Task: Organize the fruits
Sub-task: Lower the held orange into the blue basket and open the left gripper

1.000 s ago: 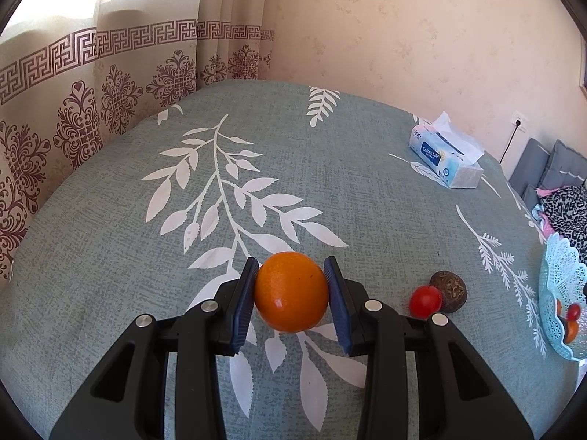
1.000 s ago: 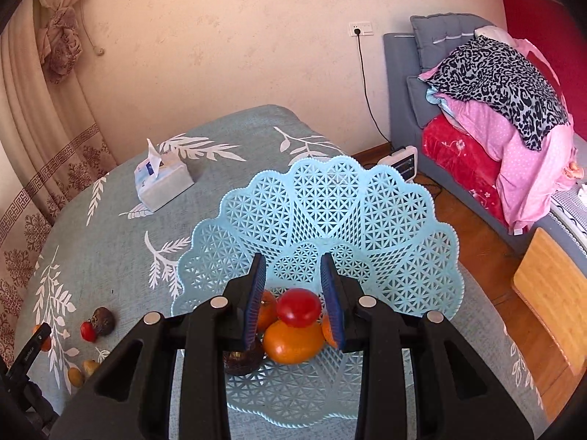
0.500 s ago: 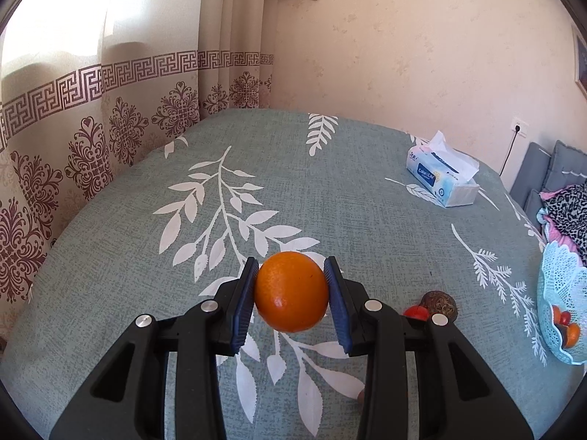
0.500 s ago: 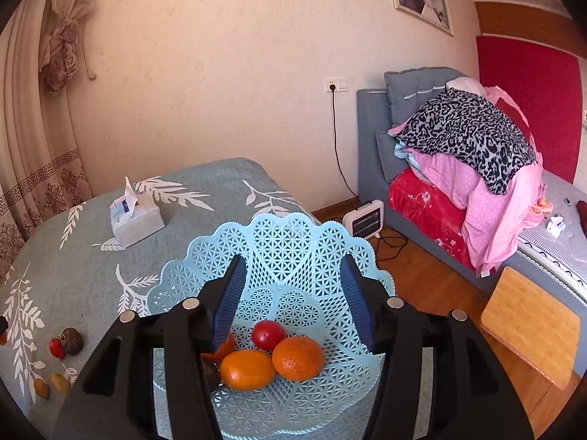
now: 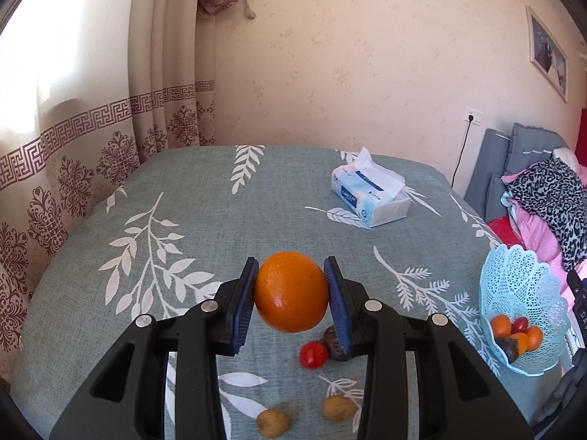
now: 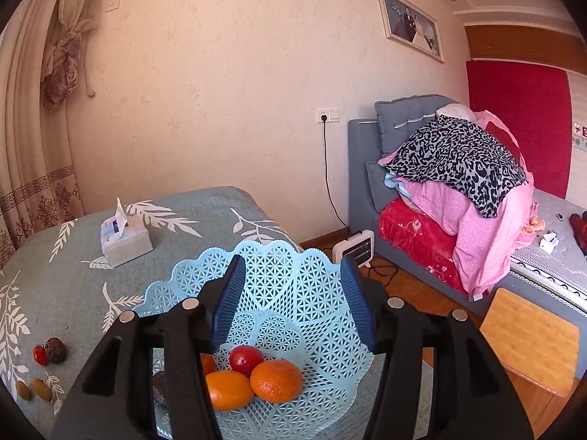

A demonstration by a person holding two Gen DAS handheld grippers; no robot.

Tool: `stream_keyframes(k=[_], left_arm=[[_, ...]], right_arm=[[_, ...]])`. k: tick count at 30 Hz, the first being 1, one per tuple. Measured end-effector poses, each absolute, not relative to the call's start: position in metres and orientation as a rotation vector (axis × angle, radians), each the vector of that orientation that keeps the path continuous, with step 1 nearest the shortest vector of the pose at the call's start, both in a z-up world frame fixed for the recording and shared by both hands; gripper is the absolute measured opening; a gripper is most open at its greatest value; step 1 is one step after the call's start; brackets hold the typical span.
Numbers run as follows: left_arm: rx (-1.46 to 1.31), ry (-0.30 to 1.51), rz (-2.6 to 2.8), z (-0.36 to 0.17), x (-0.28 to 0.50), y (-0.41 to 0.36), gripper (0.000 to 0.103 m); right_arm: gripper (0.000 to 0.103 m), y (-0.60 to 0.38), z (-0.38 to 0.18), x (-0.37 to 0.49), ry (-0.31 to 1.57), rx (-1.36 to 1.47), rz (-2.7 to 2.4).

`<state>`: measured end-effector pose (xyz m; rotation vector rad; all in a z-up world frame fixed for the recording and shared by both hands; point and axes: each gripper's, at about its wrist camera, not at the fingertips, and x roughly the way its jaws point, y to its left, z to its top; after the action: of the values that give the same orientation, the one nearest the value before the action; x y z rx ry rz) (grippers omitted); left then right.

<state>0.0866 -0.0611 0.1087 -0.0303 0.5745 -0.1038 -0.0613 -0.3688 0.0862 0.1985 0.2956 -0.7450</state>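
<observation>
My left gripper [image 5: 291, 293] is shut on a large orange [image 5: 291, 291] and holds it well above the leaf-print table. Below it on the table lie a red tomato [image 5: 313, 354], a dark brown fruit [image 5: 334, 341] and two small tan fruits [image 5: 335, 407]. The light blue lattice basket [image 5: 513, 282] stands at the table's right end with several fruits inside. My right gripper [image 6: 291, 304] is open and empty above that basket [image 6: 312, 293], which holds two oranges [image 6: 277, 379], a red tomato [image 6: 245, 359] and a dark fruit.
A tissue box [image 5: 368, 196] sits at the back of the table and also shows in the right wrist view [image 6: 124, 238]. Curtains hang left. A bed with piled clothes [image 6: 458, 168], a small heater [image 6: 354, 251] and a wooden board [image 6: 528, 337] lie right of the table.
My right gripper opened, left the red tomato in the basket and rose. My left gripper lifted the orange higher above the table.
</observation>
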Motion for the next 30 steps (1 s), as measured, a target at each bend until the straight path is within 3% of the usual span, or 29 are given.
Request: stream_keyframes(k=[17,30], left_arm=[[0.052,0.645,-0.477,0.109,0.114,-0.210,0.037],[0.102,0.702,-0.638,0.094,0.113,-0.266,0.037]], right_arm=[[0.056,-0.393,0.080,-0.083,0.218,0.331,-0.744],[0.056,-0.399,0.081,-0.092,0.184,0.370,-0.757]])
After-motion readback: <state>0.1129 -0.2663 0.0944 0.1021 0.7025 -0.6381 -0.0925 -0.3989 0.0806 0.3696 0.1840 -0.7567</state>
